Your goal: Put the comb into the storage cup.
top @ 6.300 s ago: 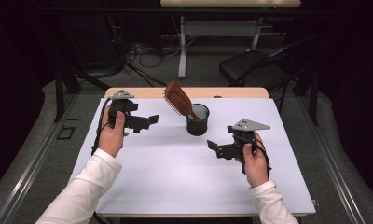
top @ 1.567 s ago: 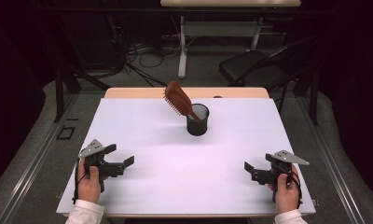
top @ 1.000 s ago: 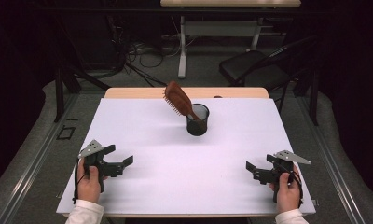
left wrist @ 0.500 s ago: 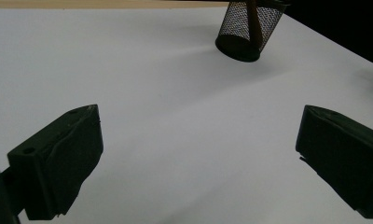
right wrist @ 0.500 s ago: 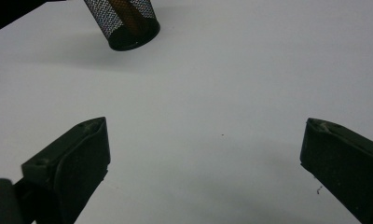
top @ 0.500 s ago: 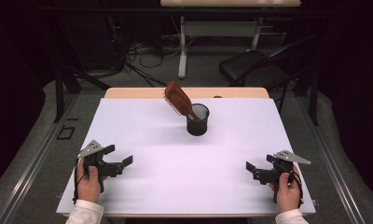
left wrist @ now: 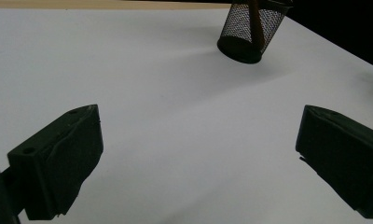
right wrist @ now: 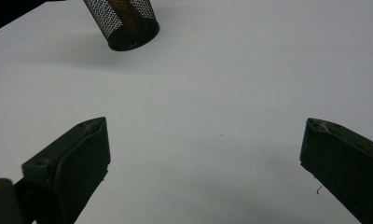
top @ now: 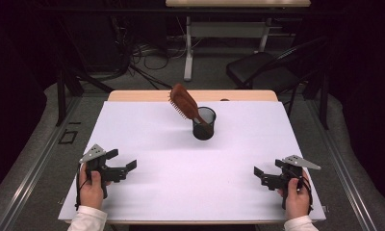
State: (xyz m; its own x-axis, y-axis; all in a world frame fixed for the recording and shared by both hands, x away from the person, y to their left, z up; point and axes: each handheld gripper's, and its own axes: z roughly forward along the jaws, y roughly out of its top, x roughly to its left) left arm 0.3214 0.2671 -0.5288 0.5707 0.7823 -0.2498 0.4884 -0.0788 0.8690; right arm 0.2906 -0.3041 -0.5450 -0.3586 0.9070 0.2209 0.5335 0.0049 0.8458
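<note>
My left gripper (top: 123, 163) at near left corner of white table (top: 147, 134), jaws wide, nothing between. My right gripper (top: 263, 173) at near right corner — jaws also wide, nothing held. Farther, past table middle, black mesh cup (top: 203, 124) upright, brown hairbrush (top: 183, 102) leaning inside, handle down. Behind table — grey floor, cables, dark chair (top: 263, 72), second desk (top: 238, 4).

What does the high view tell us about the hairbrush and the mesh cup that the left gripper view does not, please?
The high view alone has the hairbrush head, leaning left out of the cup, and both hands with the left gripper and right gripper near the table's front corners. The left gripper view alone has the brush handle seen through the mesh. Both have the mesh cup upright on the white tabletop.
</note>
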